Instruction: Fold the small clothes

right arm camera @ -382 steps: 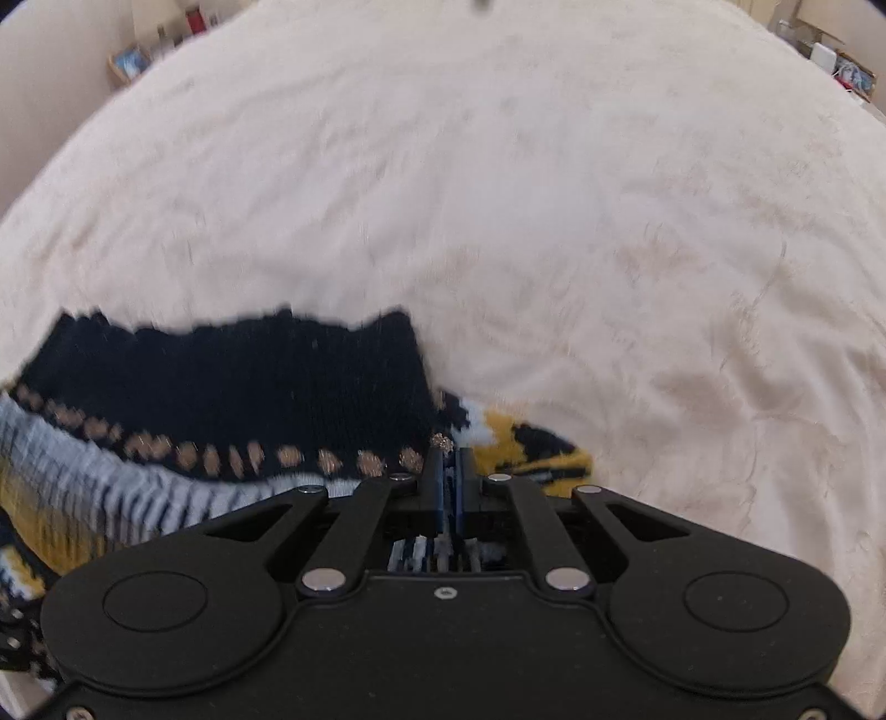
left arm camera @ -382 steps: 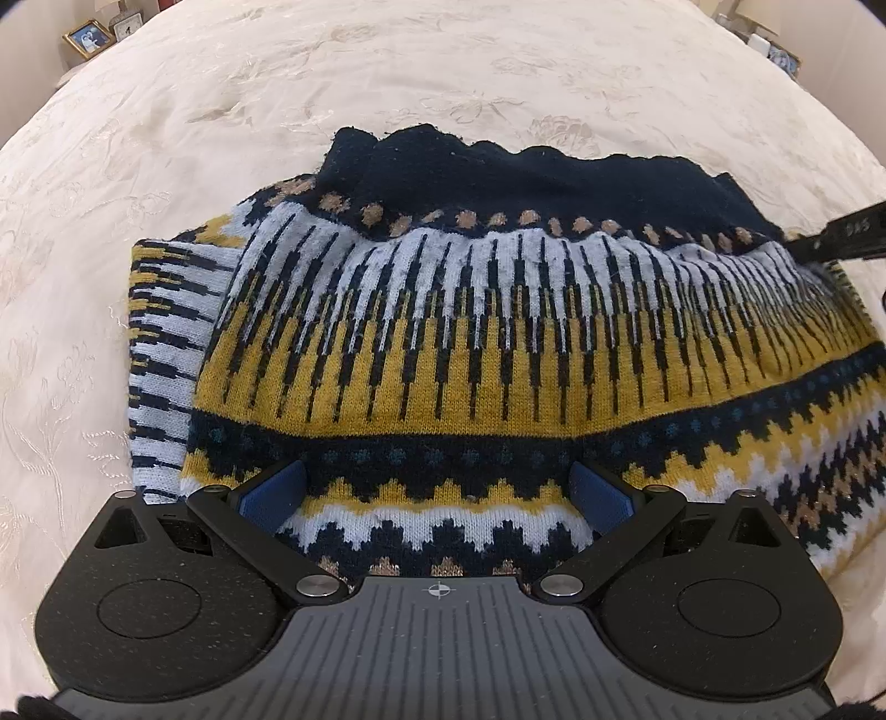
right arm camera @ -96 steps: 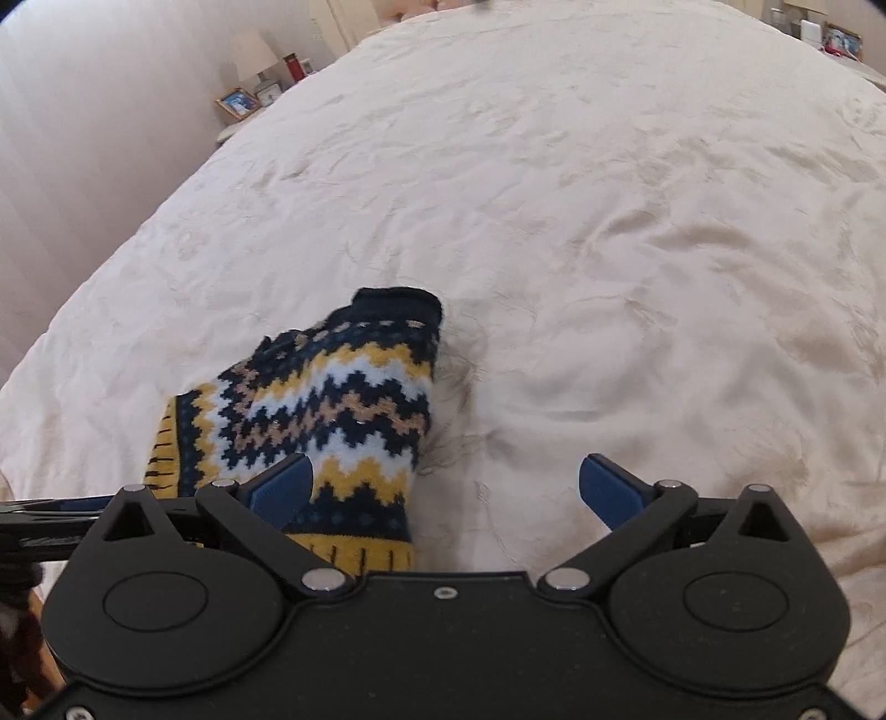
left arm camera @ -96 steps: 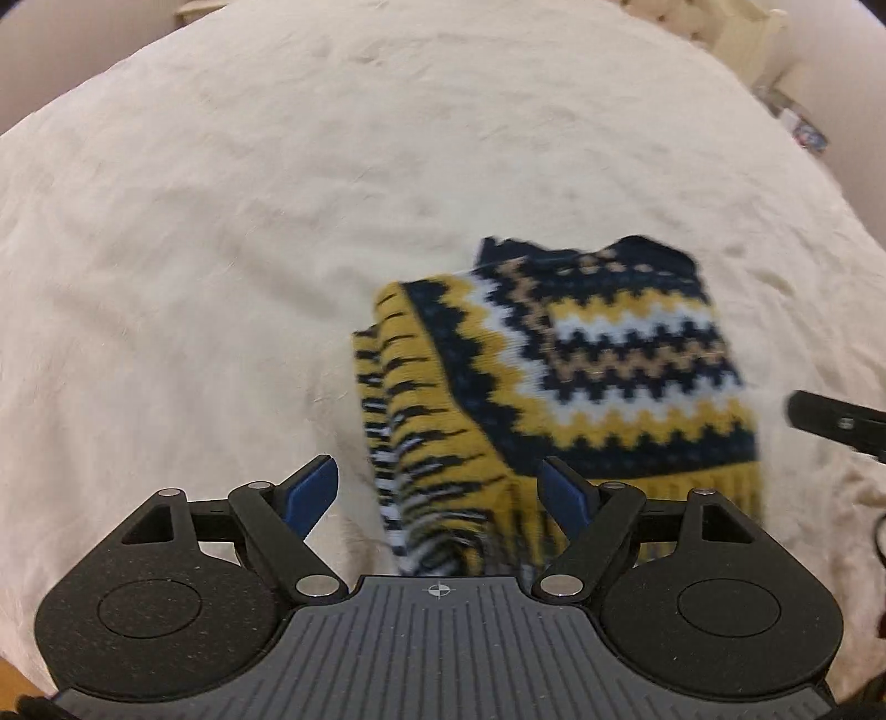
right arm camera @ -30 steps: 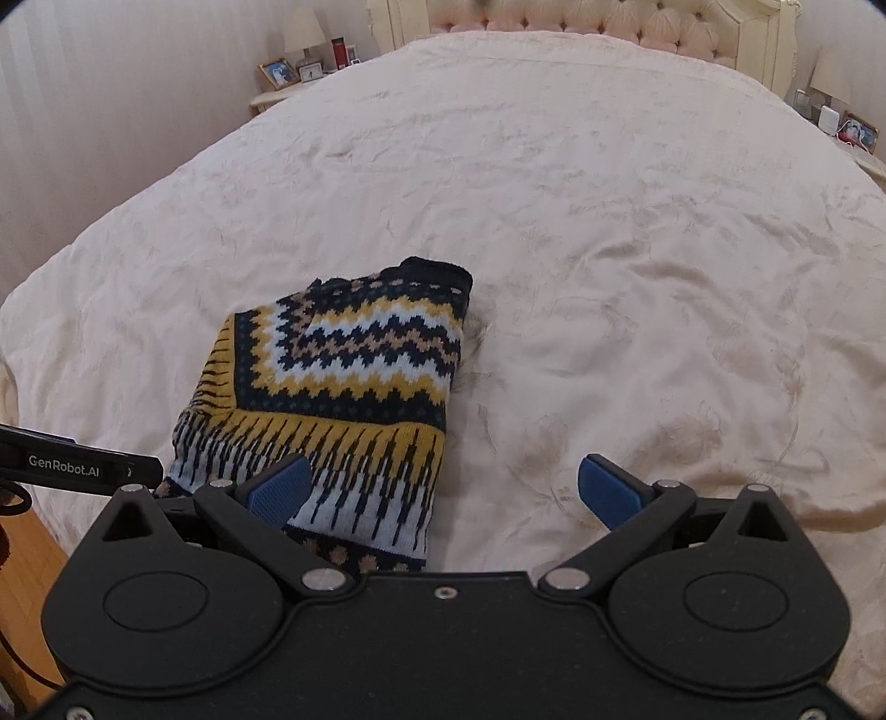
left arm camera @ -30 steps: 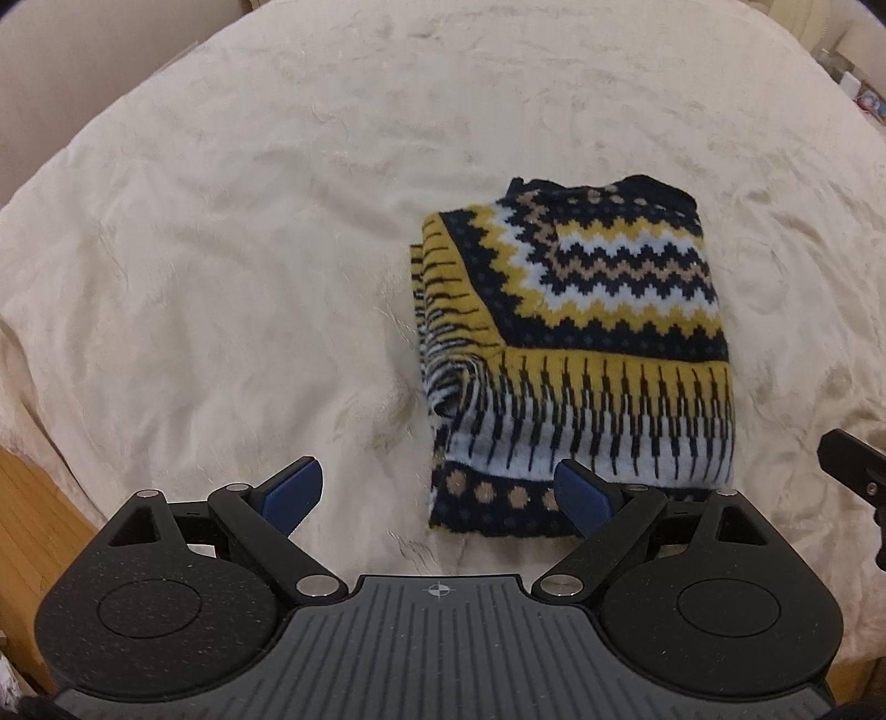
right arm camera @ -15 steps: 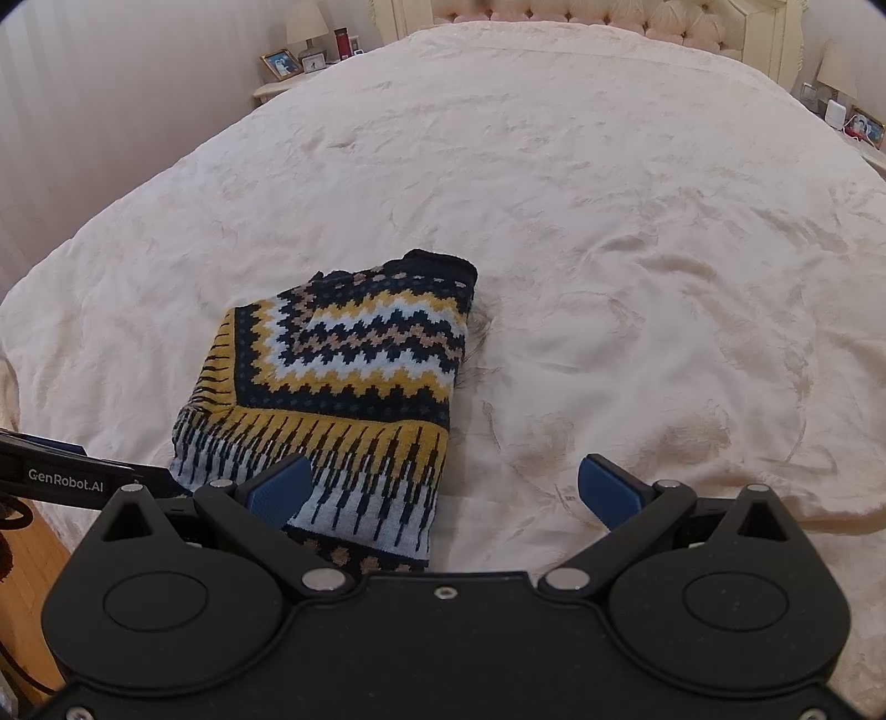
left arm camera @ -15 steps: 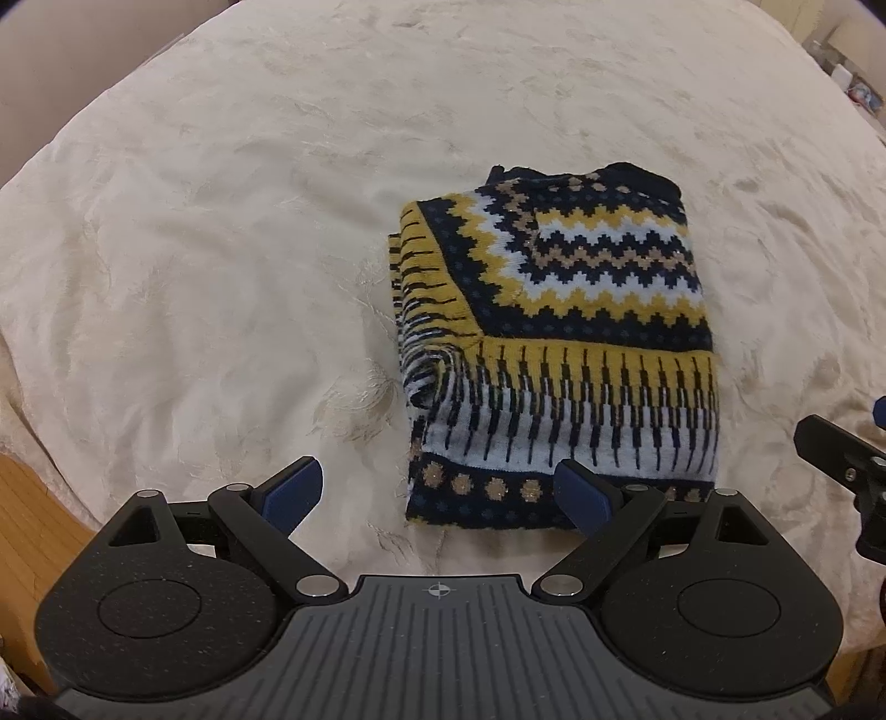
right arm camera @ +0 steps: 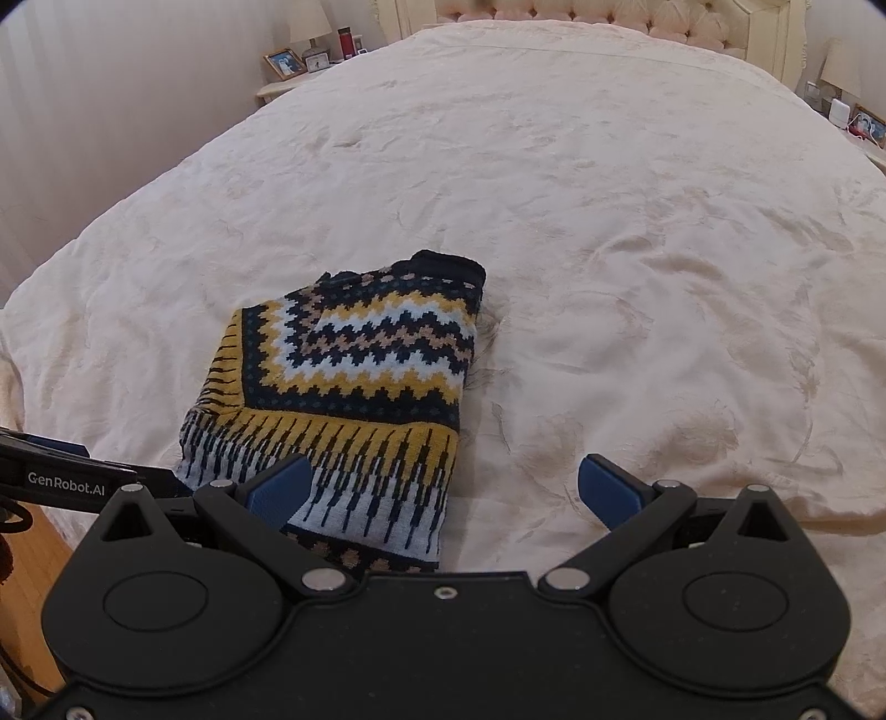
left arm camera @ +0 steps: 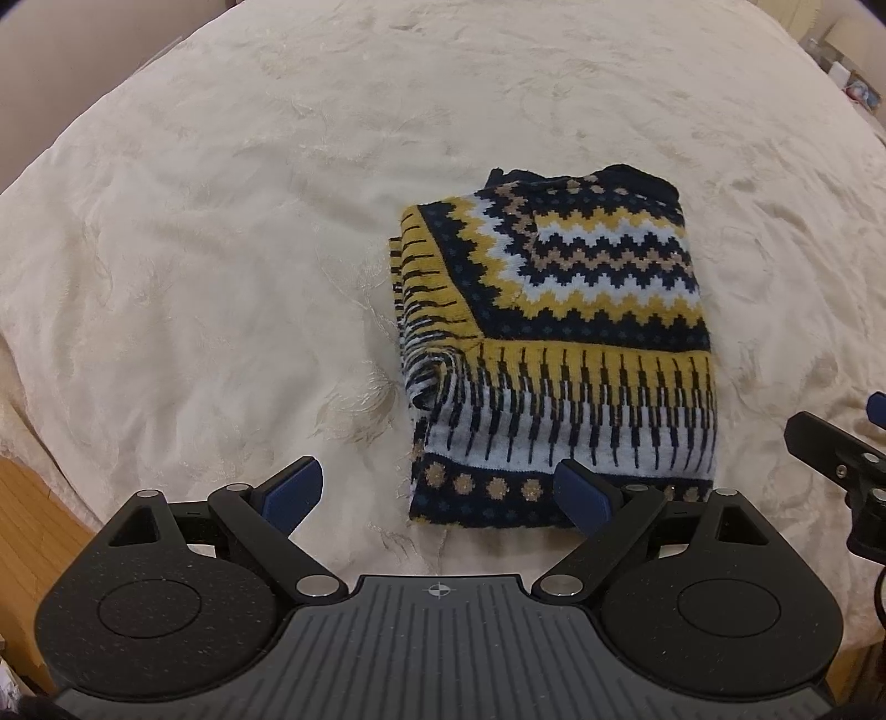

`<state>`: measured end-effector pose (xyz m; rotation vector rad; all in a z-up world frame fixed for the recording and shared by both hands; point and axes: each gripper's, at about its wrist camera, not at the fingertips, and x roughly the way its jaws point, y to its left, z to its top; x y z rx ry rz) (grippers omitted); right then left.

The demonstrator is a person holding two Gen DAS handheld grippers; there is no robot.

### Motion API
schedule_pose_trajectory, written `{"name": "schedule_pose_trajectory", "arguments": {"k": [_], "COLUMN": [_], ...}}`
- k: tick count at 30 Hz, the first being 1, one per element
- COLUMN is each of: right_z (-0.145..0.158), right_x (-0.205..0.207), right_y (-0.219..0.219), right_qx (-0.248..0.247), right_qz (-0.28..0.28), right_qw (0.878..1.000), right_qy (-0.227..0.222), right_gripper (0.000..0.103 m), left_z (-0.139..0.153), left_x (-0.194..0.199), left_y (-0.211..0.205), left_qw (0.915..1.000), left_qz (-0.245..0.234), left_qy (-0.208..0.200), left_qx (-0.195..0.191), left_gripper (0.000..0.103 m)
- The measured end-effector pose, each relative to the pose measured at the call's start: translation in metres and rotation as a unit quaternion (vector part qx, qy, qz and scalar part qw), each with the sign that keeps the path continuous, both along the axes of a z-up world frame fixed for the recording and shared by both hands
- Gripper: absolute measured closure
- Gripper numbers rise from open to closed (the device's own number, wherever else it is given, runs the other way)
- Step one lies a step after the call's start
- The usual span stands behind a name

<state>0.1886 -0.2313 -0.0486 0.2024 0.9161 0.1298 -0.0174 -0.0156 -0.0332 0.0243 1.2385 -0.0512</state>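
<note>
Folded patterned knit sweater (left arm camera: pixel 556 354) lies flat on the cream embroidered bedspread (left arm camera: pixel 221 249), right of centre in the left wrist view, a compact rectangle. Navy, mustard, pale blue and tan zigzag bands on the upper part, vertical dash stripes below, a dotted navy band along the near edge. Small rumpled tuck at its left edge, mid-height. In the right wrist view the sweater (right arm camera: pixel 354 387) sits lower left of centre, navy ribbed edge at its far end.

Left gripper (left arm camera: pixel 437 493) at frame bottom, jaws spread wide, nothing between them; its right blue pad (left arm camera: pixel 581 493) overlaps the sweater's near right corner in the picture, contact cannot be told. Left pad over bare bedspread.

Right gripper (right arm camera: pixel 443 490) also wide apart and empty; its left blue pad (right arm camera: pixel 277 493) overlaps the sweater's near edge, right pad over bedspread. Part of the right gripper shows at the right edge of the left wrist view.

Upper left of right wrist view: nightstand (right arm camera: pixel 288 83) with framed photo (right arm camera: pixel 283 62), lamp base. Tufted headboard (right arm camera: pixel 609 14) at top. Wooden floor (left arm camera: pixel 33 531) at lower left.
</note>
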Motion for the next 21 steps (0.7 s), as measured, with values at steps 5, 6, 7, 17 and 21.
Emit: {"name": "schedule_pose_trajectory", "arguments": {"k": [5,6,7,17,21], "right_z": [0.0006,0.0007,0.0008,0.0005,0.0005], "right_x": [0.0005,0.0003,0.0002,0.0005,0.0005], "right_y": [0.0009,0.0011,0.0012,0.0022,0.0022], "right_qx": [0.001,0.001,0.001,0.003,0.003], "right_qz": [0.001,0.001,0.001,0.001,0.001], "right_qw": [1.0,1.0,1.0,1.0,1.0], "right_qy": [0.0,0.0,0.0,0.0,0.001], "right_gripper": [0.001,0.001,0.001,0.001,0.001], "left_z": [0.0006,0.0007,0.0007,0.0035,0.0035], "left_x": [-0.0005,-0.0006,-0.001,-0.0016,-0.0016], "left_y": [0.0002,0.0003,0.0005,0.0007,0.0007], "left_qw": [1.0,1.0,1.0,1.0,1.0], "left_qz": [-0.001,-0.001,-0.001,-0.002,-0.001], "left_qy": [0.0,0.0,0.0,-0.004,-0.004], "left_qx": [0.0,0.0,-0.001,0.002,0.002], "left_gripper": [0.012,0.012,0.012,0.012,0.012]}}
